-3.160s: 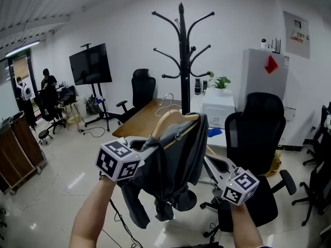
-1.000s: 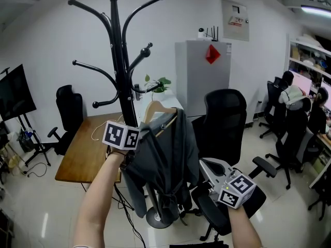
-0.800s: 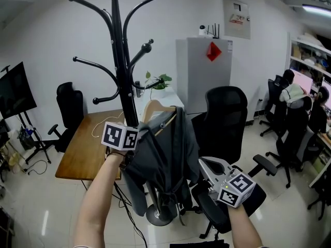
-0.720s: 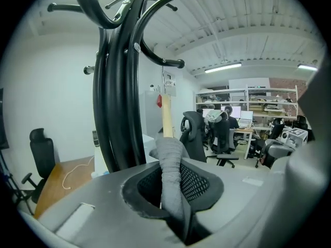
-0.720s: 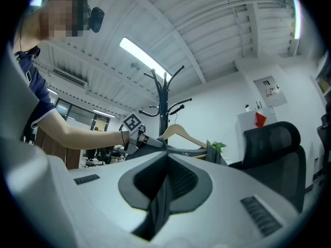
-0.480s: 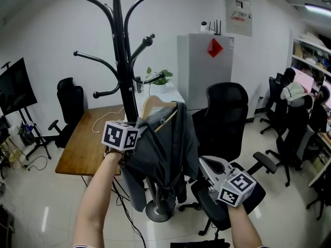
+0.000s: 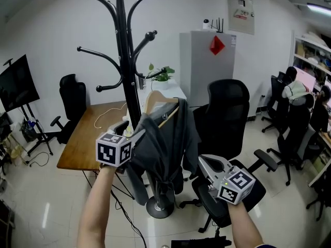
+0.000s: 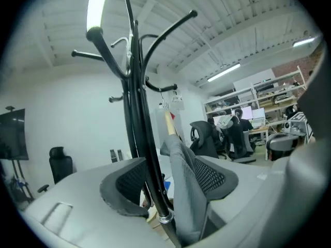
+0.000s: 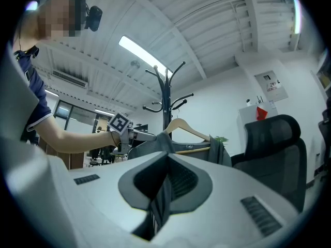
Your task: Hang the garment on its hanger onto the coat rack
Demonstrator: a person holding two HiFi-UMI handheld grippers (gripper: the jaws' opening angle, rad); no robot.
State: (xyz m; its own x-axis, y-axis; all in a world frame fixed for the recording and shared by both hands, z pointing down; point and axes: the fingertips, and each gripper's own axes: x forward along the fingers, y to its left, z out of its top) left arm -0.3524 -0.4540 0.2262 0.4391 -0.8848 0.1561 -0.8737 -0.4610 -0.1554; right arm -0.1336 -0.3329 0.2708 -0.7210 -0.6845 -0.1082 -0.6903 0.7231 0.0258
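The black coat rack (image 7: 123, 61) stands just ahead of me, its pole (image 8: 137, 118) running up between my left gripper's jaws. A dark grey garment (image 7: 160, 143) hangs on a wooden hanger (image 7: 155, 98) right beside the pole. I cannot tell whether the hook rests on an arm. My left gripper (image 7: 132, 132) is opening. Its jaws stand wide apart around the pole and a fold of the garment (image 8: 183, 190), without pressing on them. My right gripper (image 7: 202, 162) is lower right, shut on a strip of the garment (image 9: 161, 200).
A wooden table (image 7: 88, 138) stands behind the rack on the left, and a black office chair (image 7: 227, 118) close on the right. A white cabinet (image 7: 207, 61) and a plant (image 7: 161, 74) are by the back wall. People sit at desks (image 7: 295, 94) far right.
The left gripper's jaws have spread from a grip on the garment's shoulder to wide apart, and that gripper has sunk a little down and left. The right gripper has hardly moved.
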